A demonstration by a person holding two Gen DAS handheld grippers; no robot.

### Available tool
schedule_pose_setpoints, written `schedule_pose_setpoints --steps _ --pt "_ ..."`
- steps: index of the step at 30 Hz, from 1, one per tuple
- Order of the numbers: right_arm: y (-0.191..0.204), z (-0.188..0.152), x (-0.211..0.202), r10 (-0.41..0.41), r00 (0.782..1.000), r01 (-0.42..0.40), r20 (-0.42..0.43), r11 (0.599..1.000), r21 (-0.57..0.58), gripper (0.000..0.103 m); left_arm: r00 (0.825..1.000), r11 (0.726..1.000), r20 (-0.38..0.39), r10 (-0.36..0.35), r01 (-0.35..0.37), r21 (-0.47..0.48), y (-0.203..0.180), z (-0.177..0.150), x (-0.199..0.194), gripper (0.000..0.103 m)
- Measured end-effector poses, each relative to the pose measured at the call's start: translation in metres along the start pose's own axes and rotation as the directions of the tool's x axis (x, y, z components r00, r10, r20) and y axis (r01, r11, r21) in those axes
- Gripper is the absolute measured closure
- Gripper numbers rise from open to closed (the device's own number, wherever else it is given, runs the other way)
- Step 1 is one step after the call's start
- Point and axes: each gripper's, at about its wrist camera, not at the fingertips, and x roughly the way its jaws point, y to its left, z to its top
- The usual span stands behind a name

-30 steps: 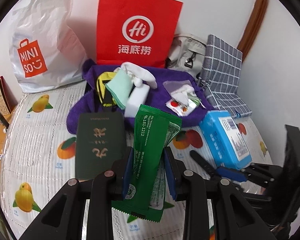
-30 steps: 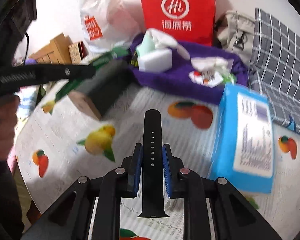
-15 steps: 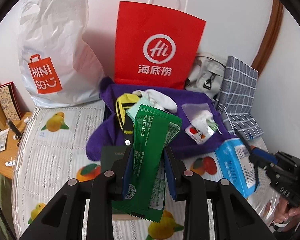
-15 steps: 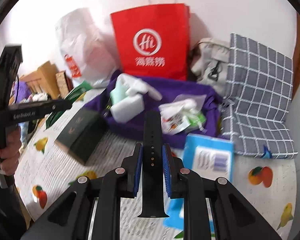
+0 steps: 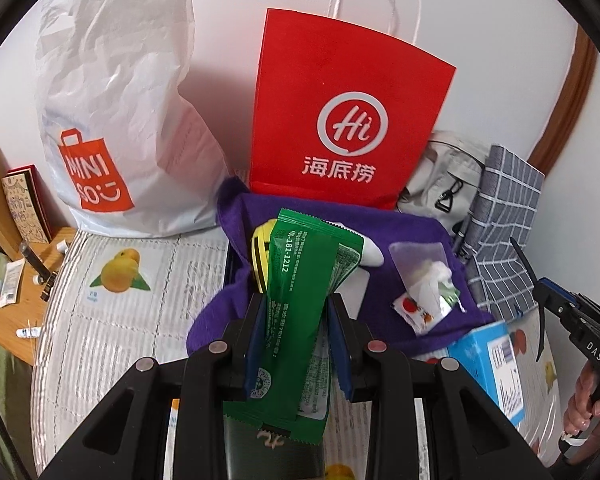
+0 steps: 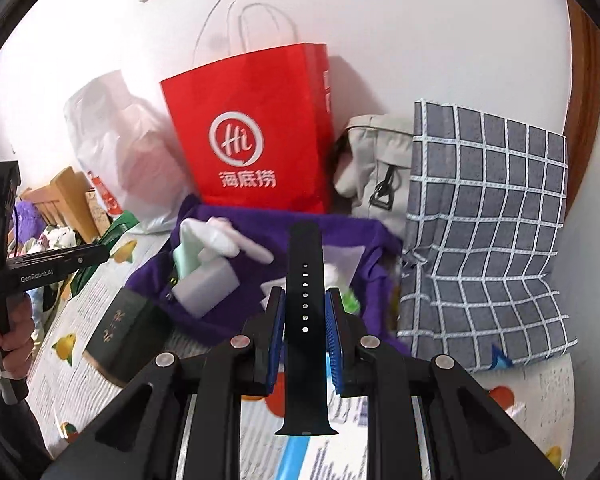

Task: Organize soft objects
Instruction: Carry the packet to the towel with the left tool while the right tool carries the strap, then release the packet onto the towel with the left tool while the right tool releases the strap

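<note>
My left gripper [image 5: 296,308] is shut on a green snack packet [image 5: 300,312] and holds it above the near edge of a purple towel [image 5: 400,232]. My right gripper [image 6: 305,304] is shut on a black watch strap [image 6: 304,320] and holds it above the same purple towel [image 6: 216,216]. On the towel lie a white sponge block [image 6: 206,286], a mint cloth [image 6: 186,256], white socks [image 6: 236,240] and a clear bag of wrappers [image 5: 424,292]. A yellow-black strap [image 5: 260,256] peeks out behind the packet.
A red Hi paper bag [image 5: 348,120] and a white Miniso bag [image 5: 116,120] stand against the wall. A beige bag [image 6: 372,160] and grey checked cloth [image 6: 484,220] lie right. A dark green box [image 6: 120,328] and blue wipes pack [image 5: 492,360] sit on the fruit-print cover.
Both grippers have risen and moved toward the wall with their loads. The bags now fill more of each view; the green box has slid below the left gripper.
</note>
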Motion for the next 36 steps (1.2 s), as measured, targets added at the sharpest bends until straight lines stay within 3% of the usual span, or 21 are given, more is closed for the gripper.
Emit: schedule_pose_setpoints --steps 7,17,23,36 --pt "-0.016 0.02 0.017 -0.001 1.0 0.001 -0.001 1.0 0.012 0.083 1.0 1.0 -0.011 0.003 -0.004 -0.025 -0.004 0.018 0.021 0.074" --pt "-0.02 0.049 0.054 0.069 0.998 -0.069 -0.012 0.997 0.017 0.083 1.0 0.995 -0.017 -0.013 0.011 -0.095 -0.001 0.037 0.058 0.074" --pt "-0.026 0.042 0.09 0.075 0.995 -0.073 -0.067 0.997 0.036 0.083 0.998 0.997 -0.054 0.021 -0.025 -0.079 0.004 0.039 0.079 0.074" --pt "-0.04 0.023 0.139 0.052 0.976 -0.041 -0.21 0.998 0.054 0.083 0.989 0.994 -0.148 -0.001 -0.016 -0.111 0.009 0.028 0.111 0.073"
